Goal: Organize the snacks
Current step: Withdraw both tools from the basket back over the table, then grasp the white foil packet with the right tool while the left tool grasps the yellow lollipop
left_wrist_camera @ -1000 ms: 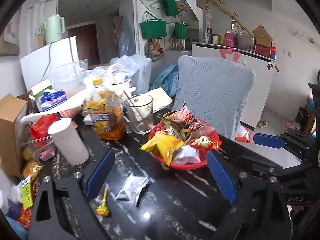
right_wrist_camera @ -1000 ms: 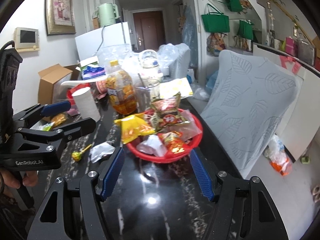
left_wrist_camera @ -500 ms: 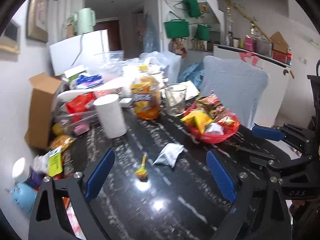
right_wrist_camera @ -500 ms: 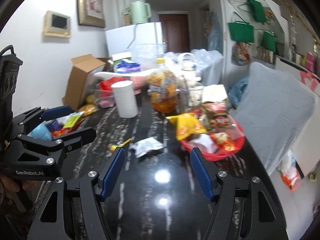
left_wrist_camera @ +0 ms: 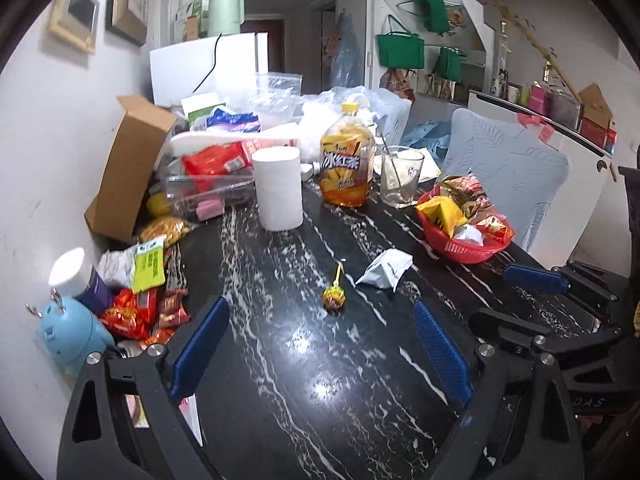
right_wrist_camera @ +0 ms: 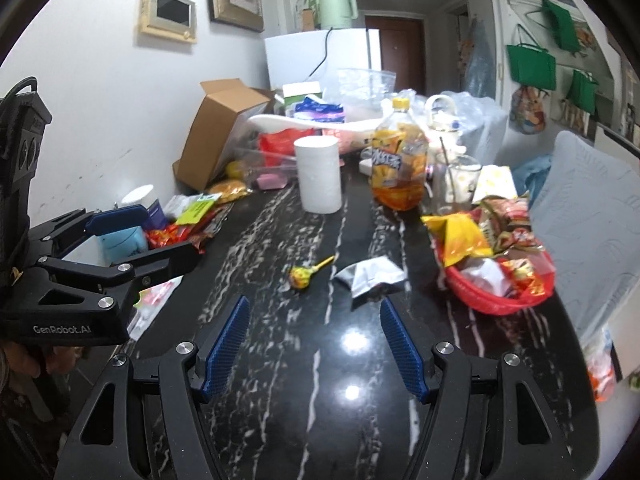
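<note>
Black marble table bears lollipop, red snack basket, white-walled room.

1 lollipop, 1 silver pkt, 1 red basket, 1 bottle, 1 glass.

A black, white-veined desk carries a lollipop and, just beside it, a silver packet. A red basket of snacks stands near the right edge. Farther back stand a white roll, an orange drink bottle and a glass. Loose wrappers pile at the left edge.
</note>
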Available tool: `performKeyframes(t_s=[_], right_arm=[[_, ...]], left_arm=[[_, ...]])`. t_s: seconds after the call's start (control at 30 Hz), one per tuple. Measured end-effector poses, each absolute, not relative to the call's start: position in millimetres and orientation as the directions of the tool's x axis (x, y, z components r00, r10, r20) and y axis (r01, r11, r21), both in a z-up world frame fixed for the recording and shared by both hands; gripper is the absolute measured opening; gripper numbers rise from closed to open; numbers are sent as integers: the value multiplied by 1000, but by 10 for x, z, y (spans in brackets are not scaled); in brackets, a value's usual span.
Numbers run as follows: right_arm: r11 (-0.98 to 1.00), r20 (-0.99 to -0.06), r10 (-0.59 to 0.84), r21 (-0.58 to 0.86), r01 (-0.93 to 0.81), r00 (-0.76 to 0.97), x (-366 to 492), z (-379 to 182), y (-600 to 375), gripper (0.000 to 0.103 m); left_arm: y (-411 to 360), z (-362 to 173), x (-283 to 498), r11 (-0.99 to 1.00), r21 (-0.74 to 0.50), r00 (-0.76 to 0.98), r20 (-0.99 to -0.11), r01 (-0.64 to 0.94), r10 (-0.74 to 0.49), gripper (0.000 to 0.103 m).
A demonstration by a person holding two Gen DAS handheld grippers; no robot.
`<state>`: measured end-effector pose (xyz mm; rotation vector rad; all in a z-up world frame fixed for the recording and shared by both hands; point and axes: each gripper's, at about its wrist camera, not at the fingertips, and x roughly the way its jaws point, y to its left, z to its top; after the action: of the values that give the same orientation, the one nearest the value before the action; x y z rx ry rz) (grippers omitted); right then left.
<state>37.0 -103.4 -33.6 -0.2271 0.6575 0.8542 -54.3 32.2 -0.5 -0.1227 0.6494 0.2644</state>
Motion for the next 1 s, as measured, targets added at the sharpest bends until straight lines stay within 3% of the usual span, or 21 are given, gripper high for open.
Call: performKeyframes(t_s=[0.33, 0.67, 1.0], right_arm=[[669, -680, 588, 103, -736, 439, 499, -668, -919, 68], [697, -735, 551, 144, -702, 396, 883, -988, -732, 68], [749, -772, 512, 185, -636, 378, 1355, -1184, -532, 68]], left_arm=[[434, -372, -358, 949, -14, 701, -677, -316, 224, 94], [688, -663, 9, 952, -88, 665, -734, -294, 138, 94], [913, -806, 273, 947, -24, 644, -739, -320, 199, 94]])
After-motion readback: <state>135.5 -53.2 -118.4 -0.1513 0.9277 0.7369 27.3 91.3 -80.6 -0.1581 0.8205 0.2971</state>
